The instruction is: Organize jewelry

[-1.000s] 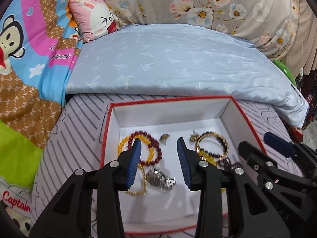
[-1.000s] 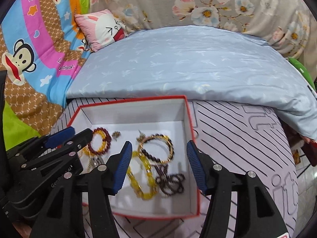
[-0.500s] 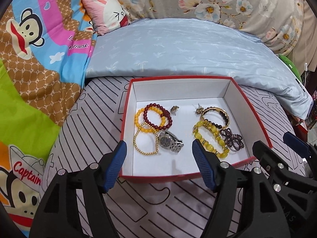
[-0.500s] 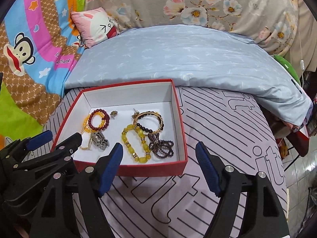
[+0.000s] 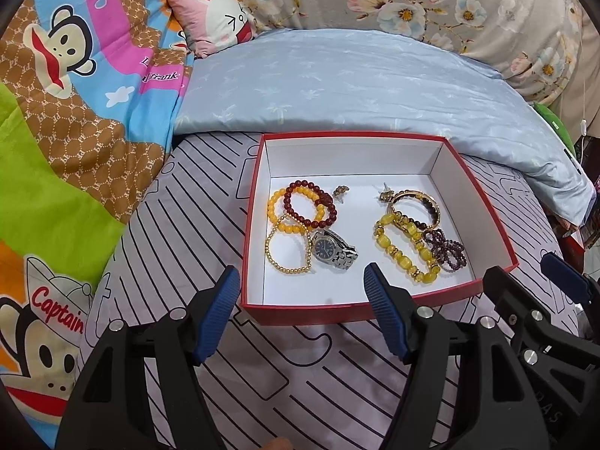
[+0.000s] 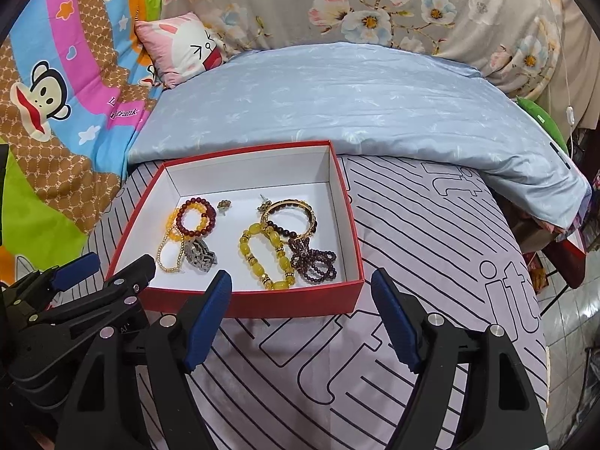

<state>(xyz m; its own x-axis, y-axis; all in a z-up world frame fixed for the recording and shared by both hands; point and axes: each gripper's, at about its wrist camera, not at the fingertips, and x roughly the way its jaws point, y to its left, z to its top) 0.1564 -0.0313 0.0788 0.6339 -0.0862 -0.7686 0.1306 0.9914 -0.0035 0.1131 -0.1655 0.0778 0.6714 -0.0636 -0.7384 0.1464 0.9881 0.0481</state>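
While both grippers hovered spread apart and holding nothing, a red box [image 5: 378,309] of jewelry sat on the striped cover [image 5: 285,371].
Left gripper [image 5: 302,313] and right gripper [image 6: 300,317] were short of its near wall; bracelets [image 5: 300,206] and a watch [image 5: 332,251] lay inside.

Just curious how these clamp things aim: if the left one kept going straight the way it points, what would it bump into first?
Probably the near wall of the red box, which sits right ahead of the open left gripper; if it cleared the rim, likely the wristwatch. Depth is hard to judge.
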